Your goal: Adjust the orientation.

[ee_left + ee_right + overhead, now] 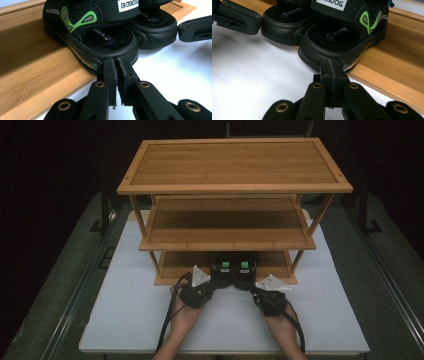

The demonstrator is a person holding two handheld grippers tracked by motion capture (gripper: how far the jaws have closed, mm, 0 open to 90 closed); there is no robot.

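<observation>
Two black sandals with green marks stand side by side on the bottom shelf of a wooden rack (pixel 235 187), their heels sticking out over its front edge. The left sandal (pixel 223 268) (pixel 100 32) has my left gripper (pixel 215 286) (pixel 117 62) right at its heel, jaws shut with nothing between them. The right sandal (pixel 245 268) (pixel 342 32) has my right gripper (pixel 253 291) (pixel 331 63) at its heel, also shut and empty. Both gripper tips look as if they touch the heel rims. A hand holds each gripper from the near side.
The rack has three tiers; the middle shelf (pixel 227 227) and top shelf carry nothing. It stands on a white board (pixel 125 310) over a grey table. Dark rails run along both sides of the table.
</observation>
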